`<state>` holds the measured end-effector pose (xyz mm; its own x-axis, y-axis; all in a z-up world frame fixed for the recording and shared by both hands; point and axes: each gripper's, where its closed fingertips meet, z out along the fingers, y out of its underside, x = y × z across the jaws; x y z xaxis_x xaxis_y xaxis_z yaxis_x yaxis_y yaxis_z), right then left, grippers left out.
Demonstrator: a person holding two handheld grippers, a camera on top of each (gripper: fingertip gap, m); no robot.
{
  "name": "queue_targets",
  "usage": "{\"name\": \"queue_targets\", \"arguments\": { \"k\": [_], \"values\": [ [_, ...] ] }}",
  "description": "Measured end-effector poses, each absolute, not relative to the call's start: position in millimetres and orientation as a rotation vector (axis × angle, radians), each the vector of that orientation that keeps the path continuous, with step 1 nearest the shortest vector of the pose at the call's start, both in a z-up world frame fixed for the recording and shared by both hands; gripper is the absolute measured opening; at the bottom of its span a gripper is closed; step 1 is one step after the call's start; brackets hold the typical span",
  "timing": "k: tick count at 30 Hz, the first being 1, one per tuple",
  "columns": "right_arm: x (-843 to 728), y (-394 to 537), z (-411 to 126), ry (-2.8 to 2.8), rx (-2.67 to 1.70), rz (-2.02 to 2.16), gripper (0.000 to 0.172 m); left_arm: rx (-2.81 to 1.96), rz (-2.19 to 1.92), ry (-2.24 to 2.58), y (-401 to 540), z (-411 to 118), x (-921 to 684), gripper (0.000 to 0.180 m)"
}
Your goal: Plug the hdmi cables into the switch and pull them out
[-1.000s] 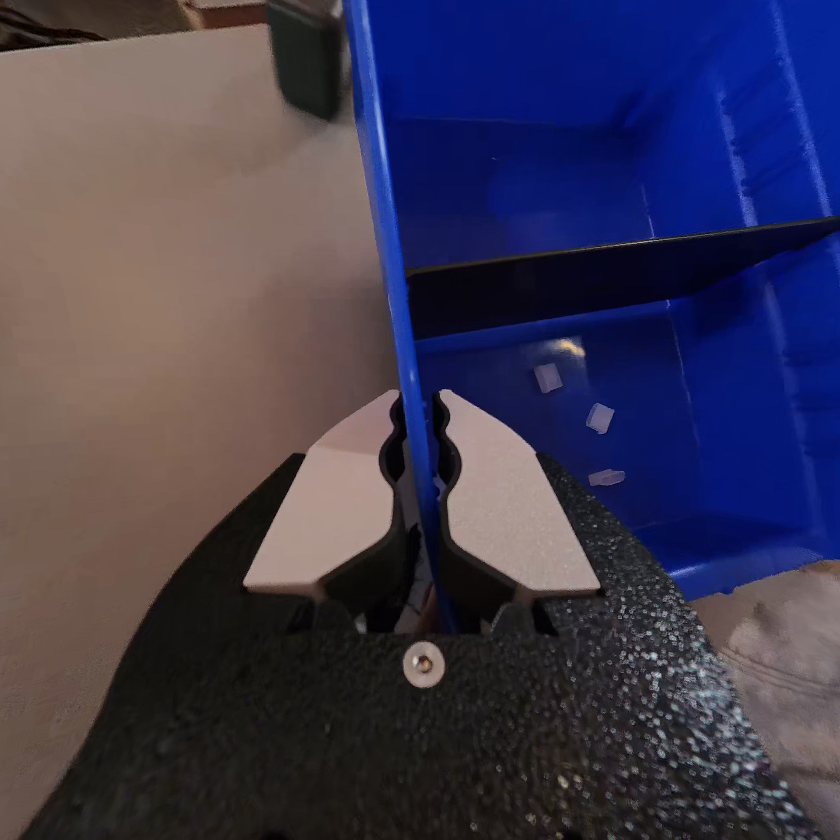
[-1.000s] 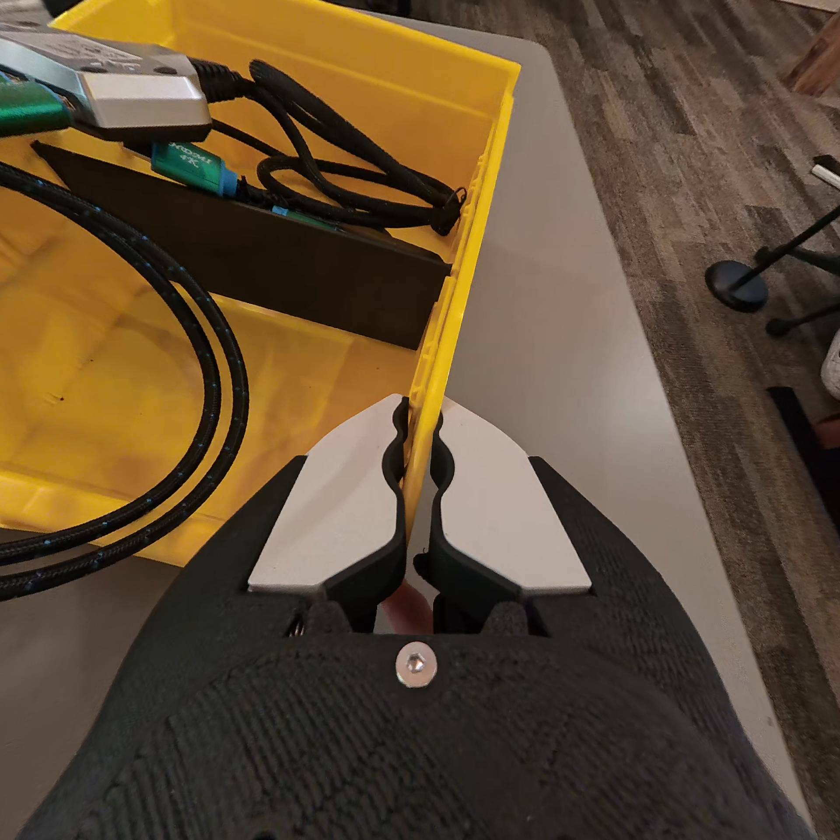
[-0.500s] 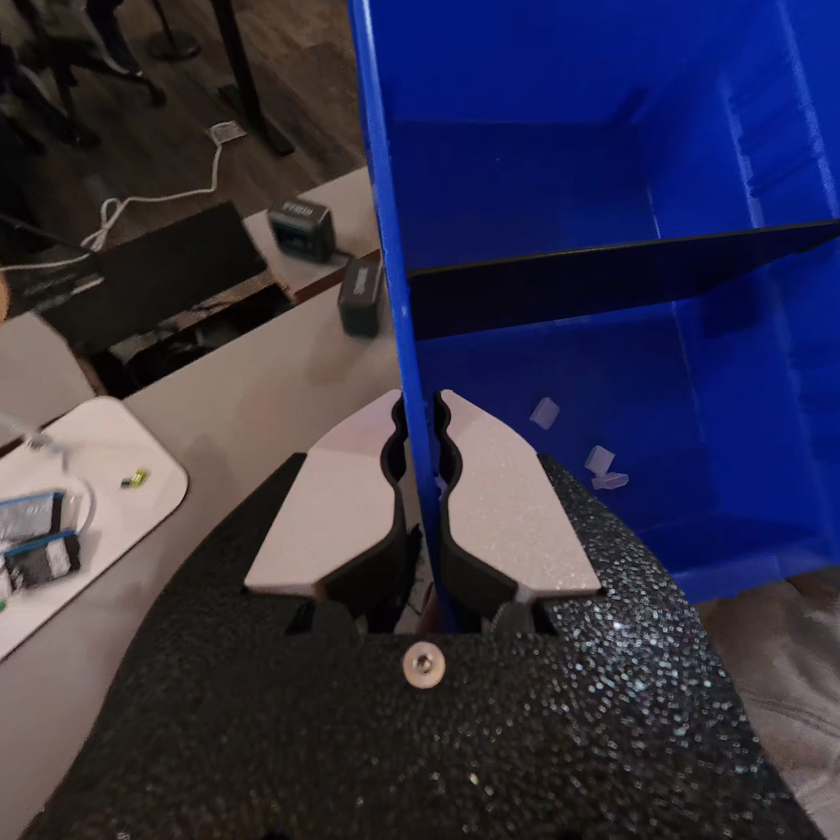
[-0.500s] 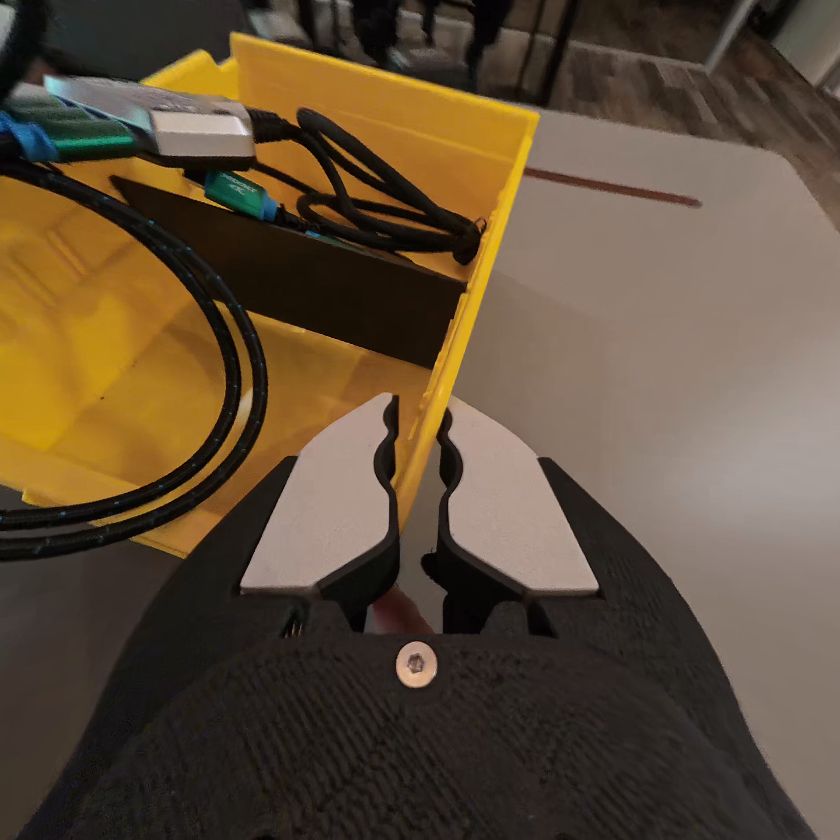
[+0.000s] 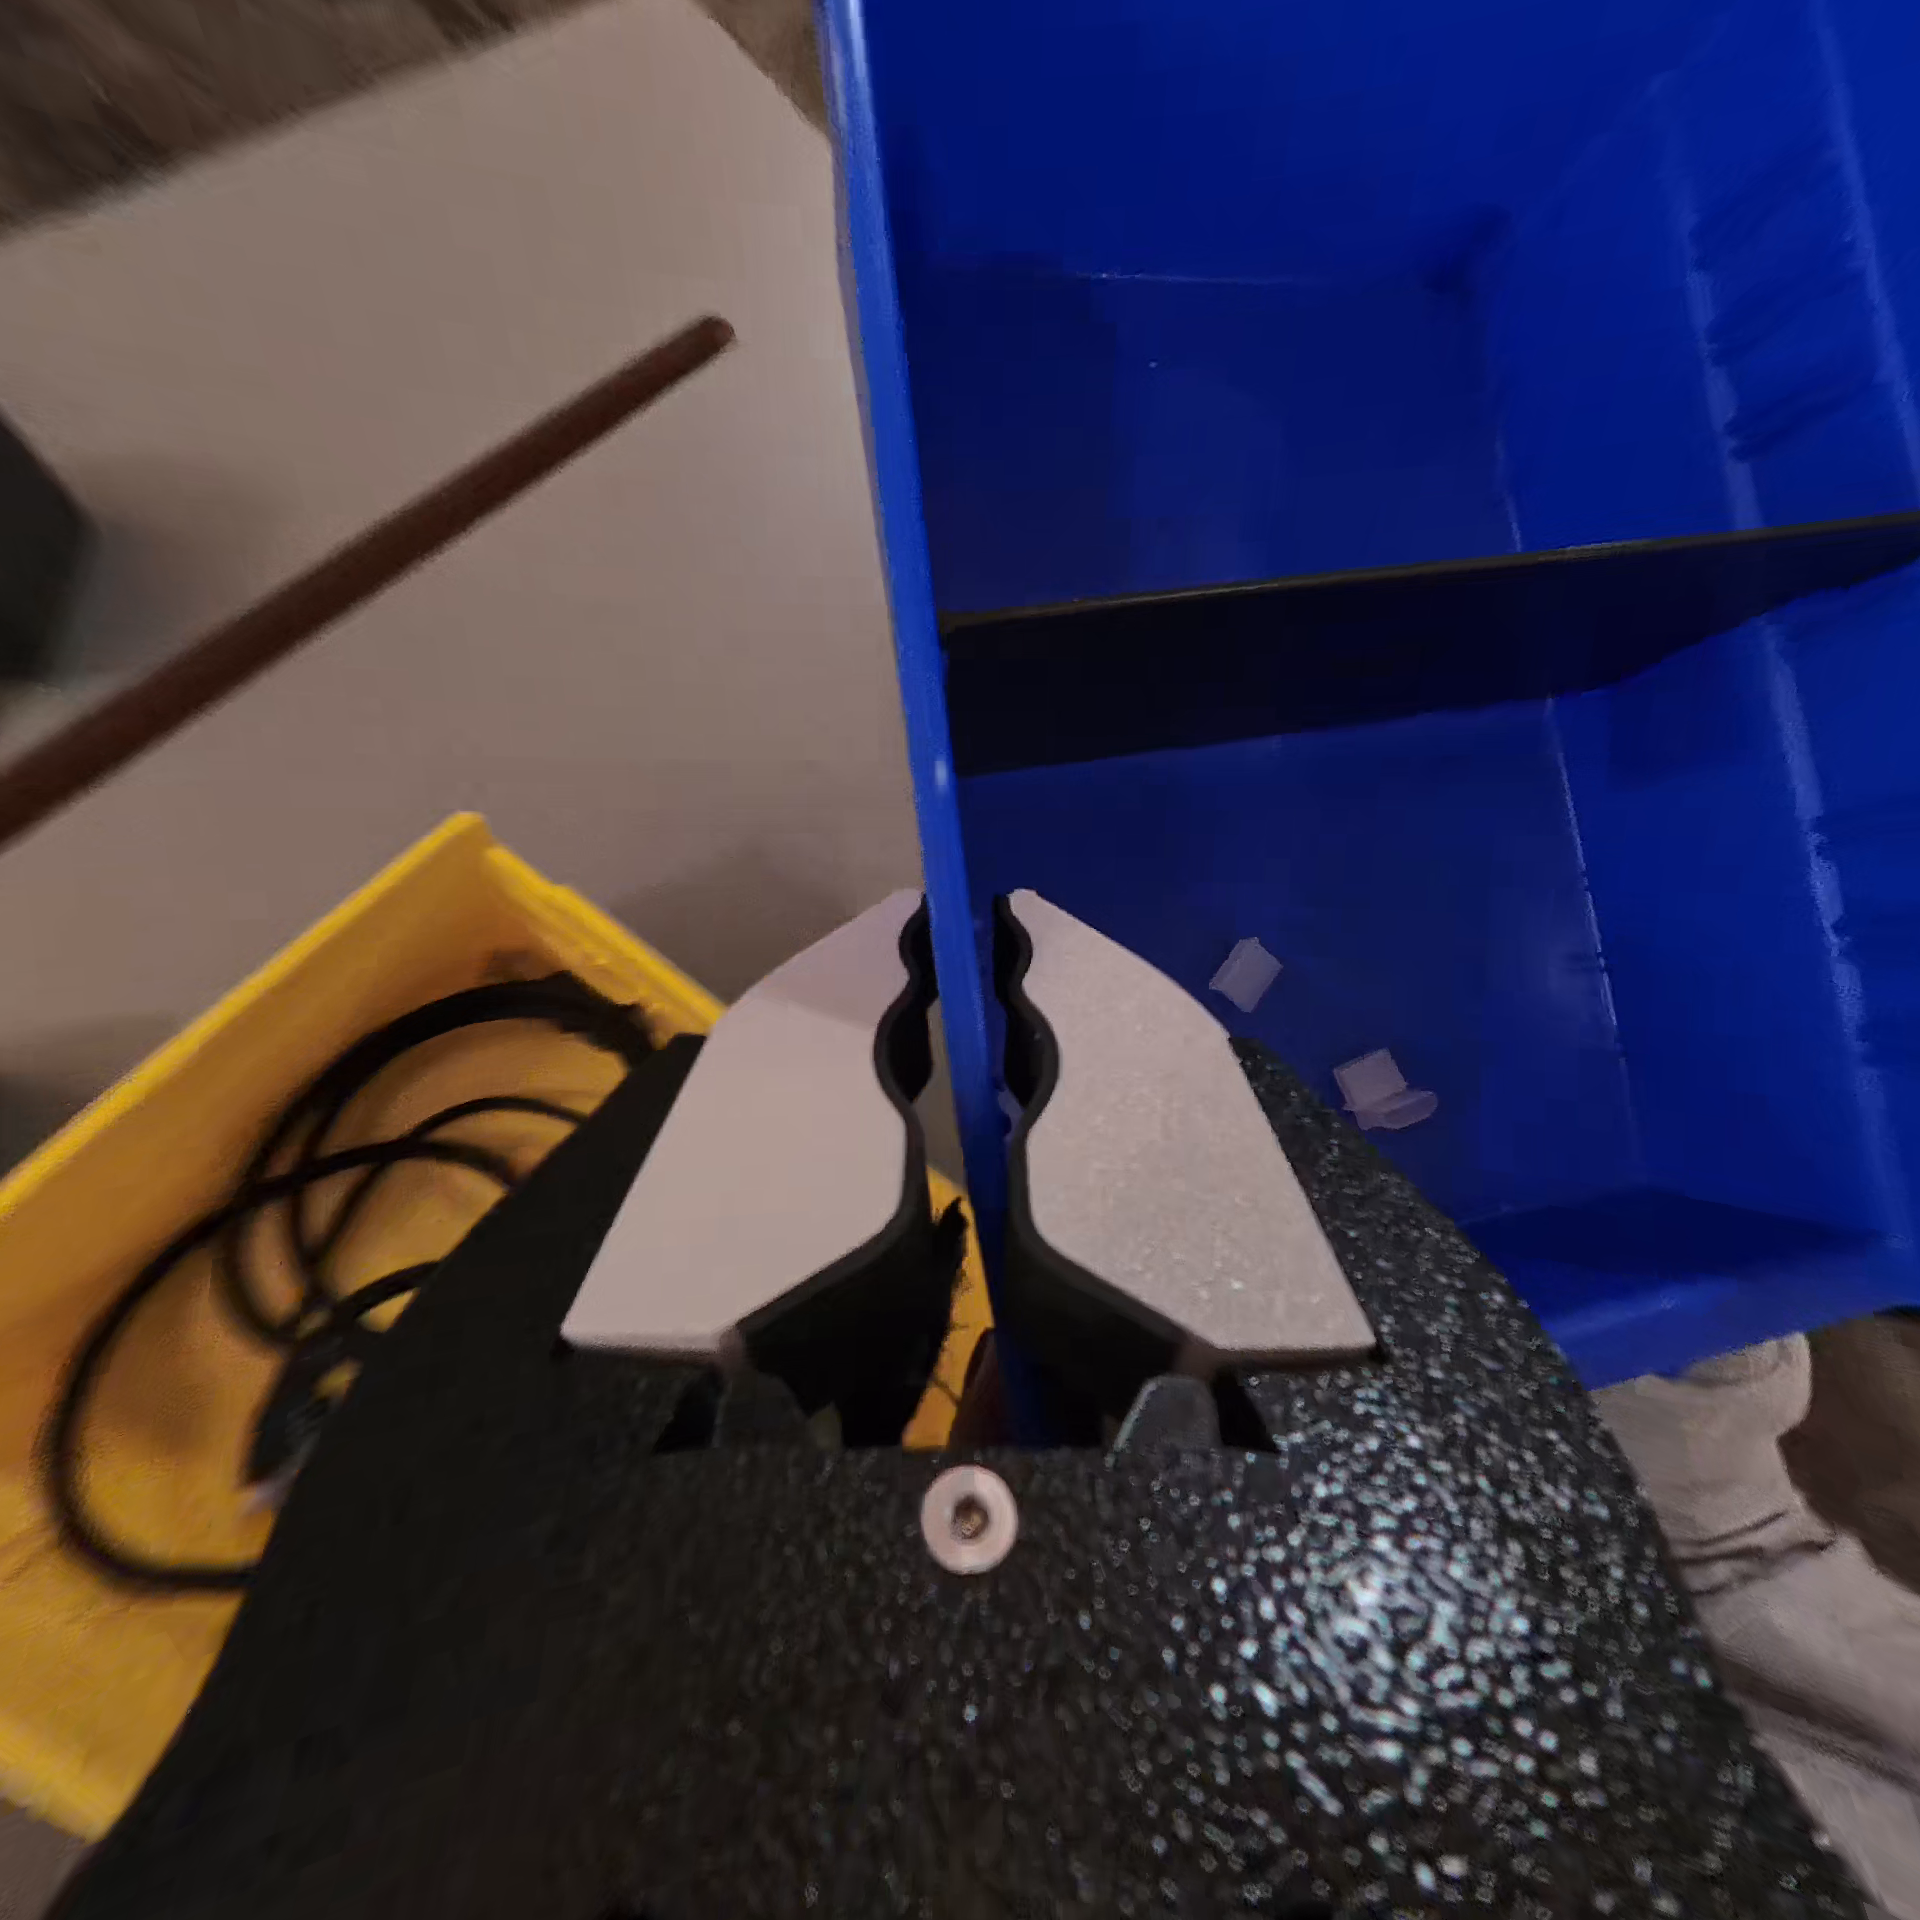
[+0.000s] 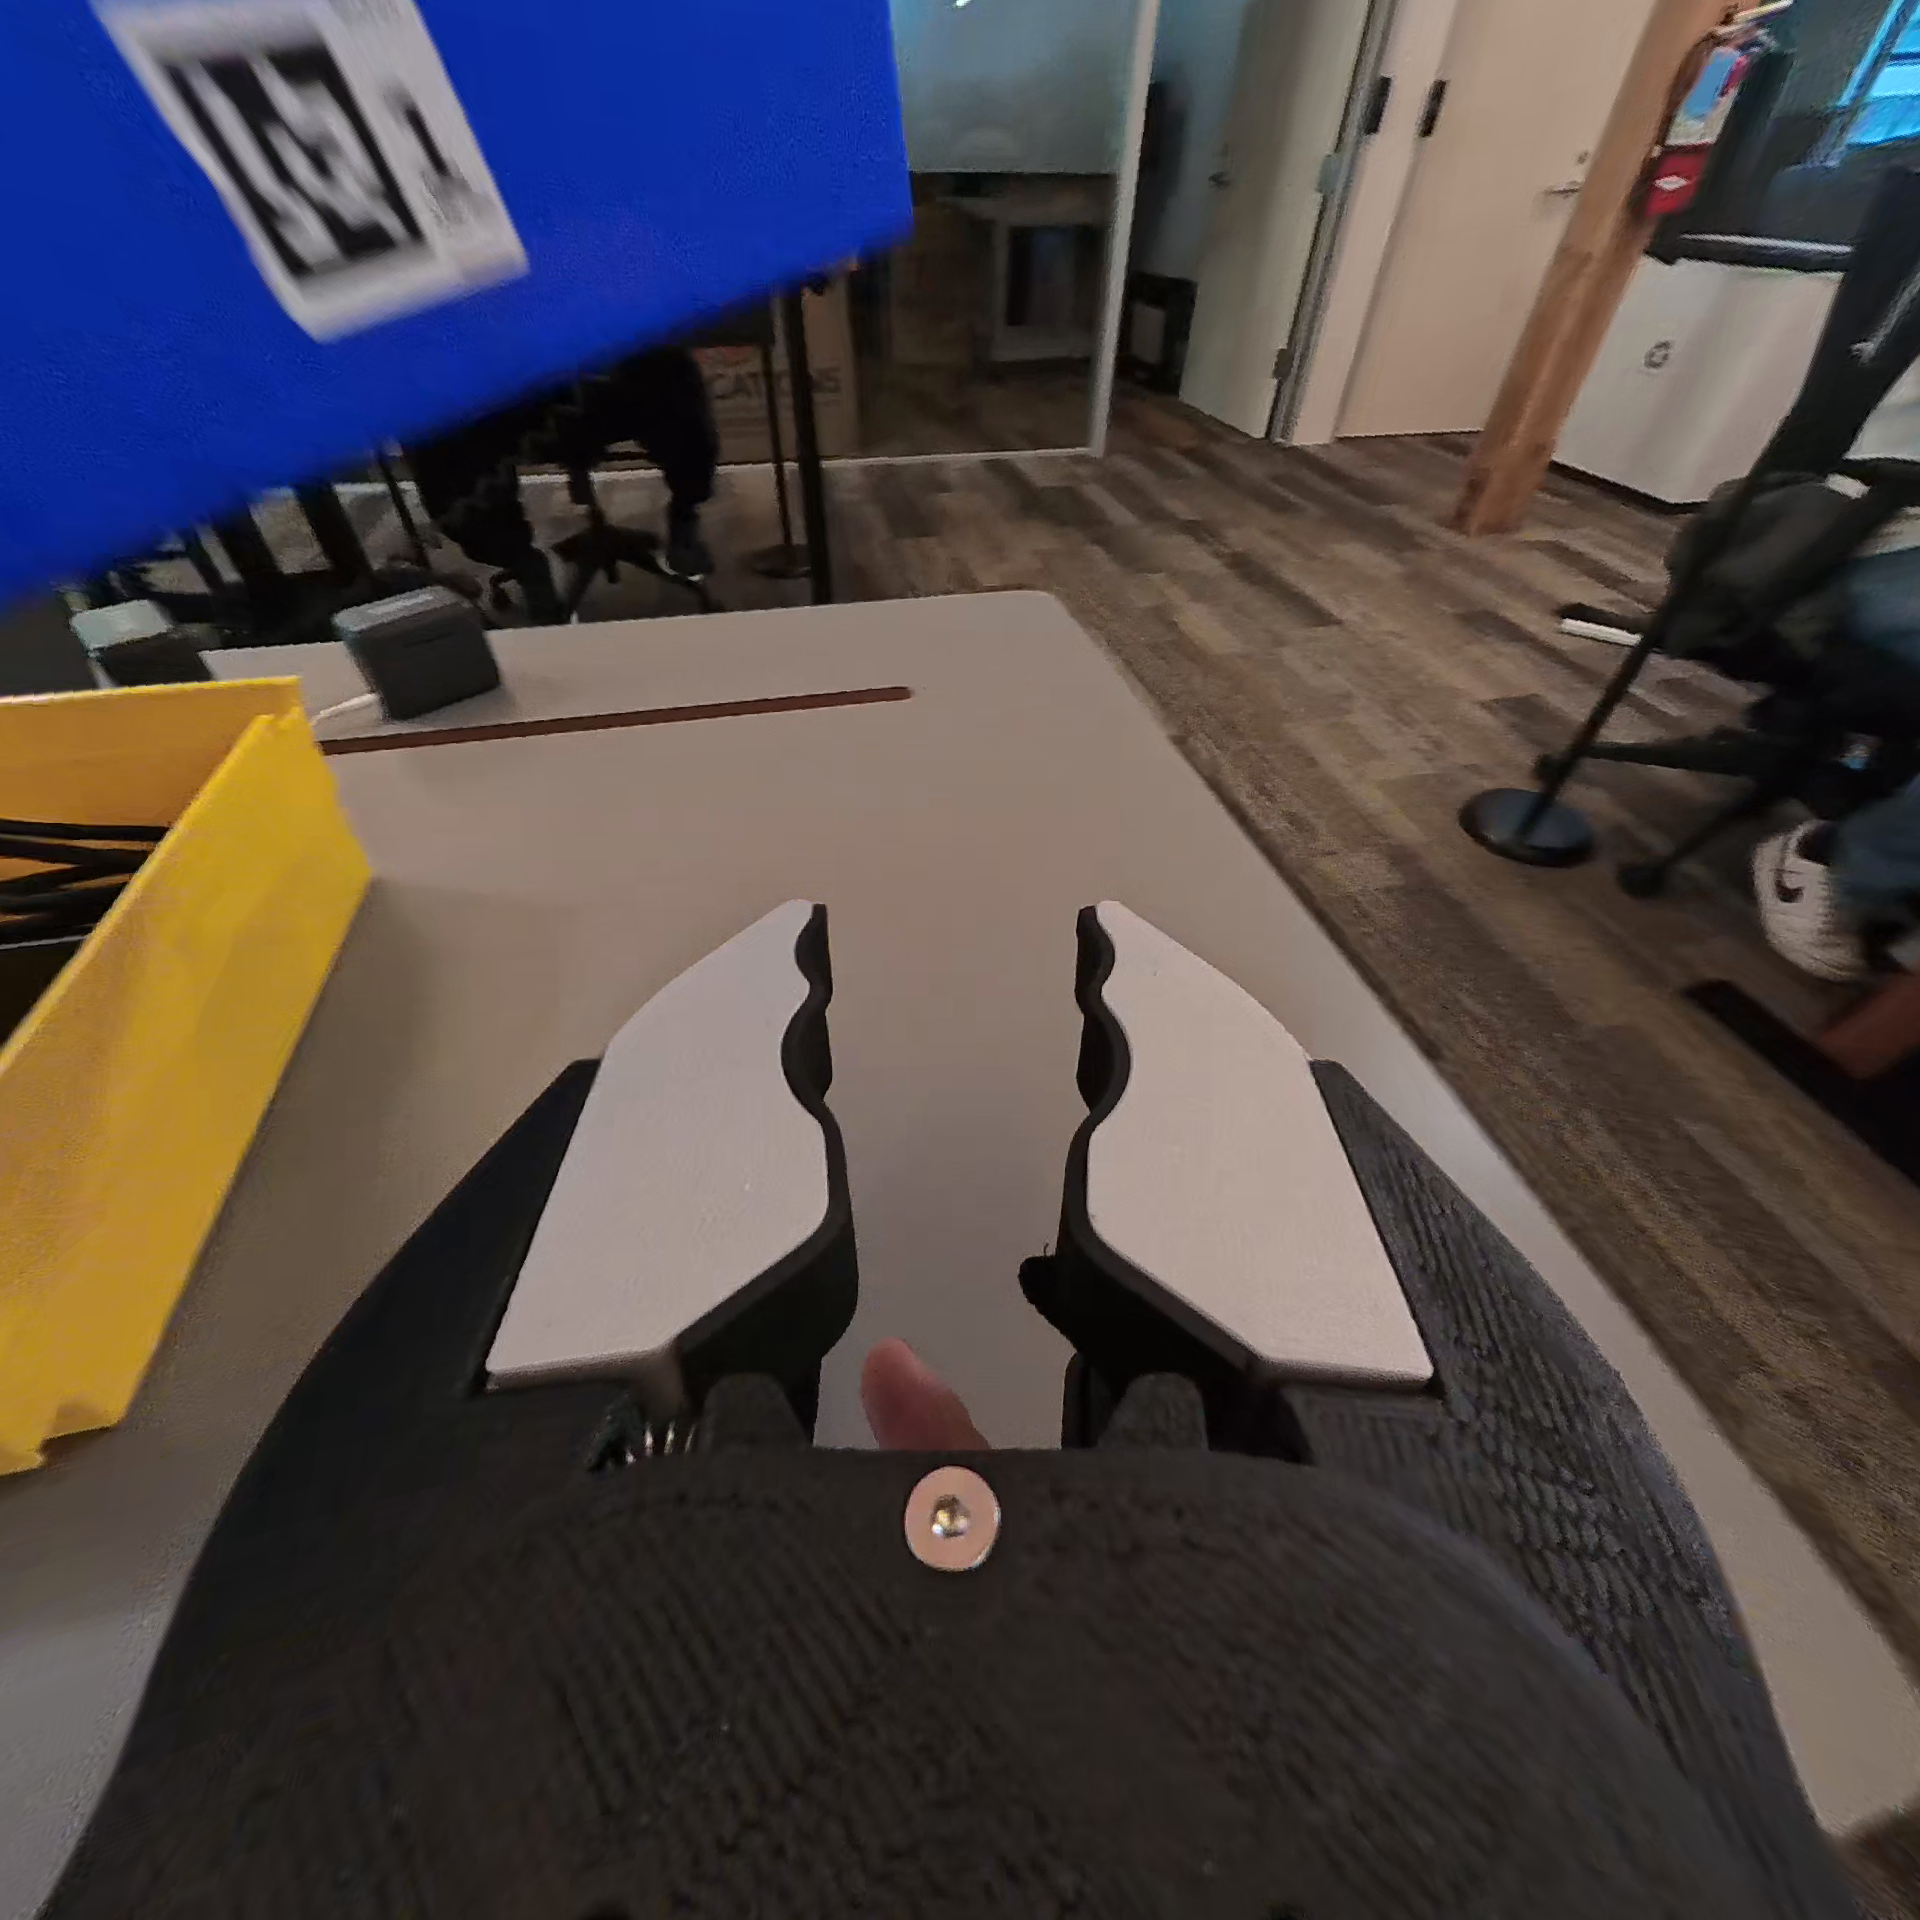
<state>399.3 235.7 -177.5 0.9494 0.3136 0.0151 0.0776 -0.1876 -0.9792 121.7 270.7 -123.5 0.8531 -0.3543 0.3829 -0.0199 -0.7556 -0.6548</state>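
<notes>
right hand-held gripper (image 6: 951, 914) released yellow plastic bin (image 6: 156, 1039), now spread; left hand-held gripper (image 5: 961, 914) seemingly pinching smooth blue bin wall (image 5: 883, 520).

we can make out few markings here, and we give none of their wording. a white label (image 6: 322, 156) with a black block pattern and a strip of small print sticks to the outside of the blue bin (image 6: 623, 208), too blurred to read. a brown cardboard box (image 6: 790, 384) on the floor behind the table carries printed letters. a white cabinet (image 6: 1683, 364) bears a small round symbol, and a red sign (image 6: 1673, 182) hangs by the wooden post.
</notes>
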Motion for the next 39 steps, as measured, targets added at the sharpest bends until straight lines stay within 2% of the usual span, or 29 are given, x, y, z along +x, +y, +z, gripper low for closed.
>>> {"name": "queue_targets", "arguments": {
  "k": [5, 10, 16, 18, 19, 21, 27, 32, 39],
  "values": [
    [450, 237, -154, -0.21, -1.692, 0.194, 0.043, -2.523, -0.559, 0.046, 307, -197, 164, 0.01],
    [448, 242, -168, -0.21, -1.664, 0.281, 0.039, -2.626, -0.3, 0.002, 308, -259, 186, 0.01],
    [431, 241, -170, -0.373, -1.642, 0.276, 0.04, -2.58, -0.212, -0.032, 297, -296, 213, 0.013],
    [422, 239, -169, -0.414, -1.627, 0.333, 0.042, -2.562, -0.305, -0.036, 288, -304, 232, 0.027],
    [418, 237, -169, -0.435, -1.626, 0.363, 0.044, -2.526, -0.306, -0.047, 286, -305, 236, 0.025],
    [414, 234, -167, -0.462, -1.623, 0.384, 0.047, -2.444, -0.348, -0.009, 279, -300, 248, 0.039],
    [414, 219, -142, -0.462, -1.532, 0.394, 0.047, -2.179, -0.251, 0.206, 239, -248, 261, 0.054],
    [401, 202, -110, -0.478, -1.404, 0.439, 0.045, -1.812, -0.124, 0.501, 162, -167, 260, 0.037],
    [359, 184, -100, -0.583, -1.34, 0.438, 0.044, -1.529, 0.0, 0.518, 60, -75, 177, 0.041]
  ]
}}
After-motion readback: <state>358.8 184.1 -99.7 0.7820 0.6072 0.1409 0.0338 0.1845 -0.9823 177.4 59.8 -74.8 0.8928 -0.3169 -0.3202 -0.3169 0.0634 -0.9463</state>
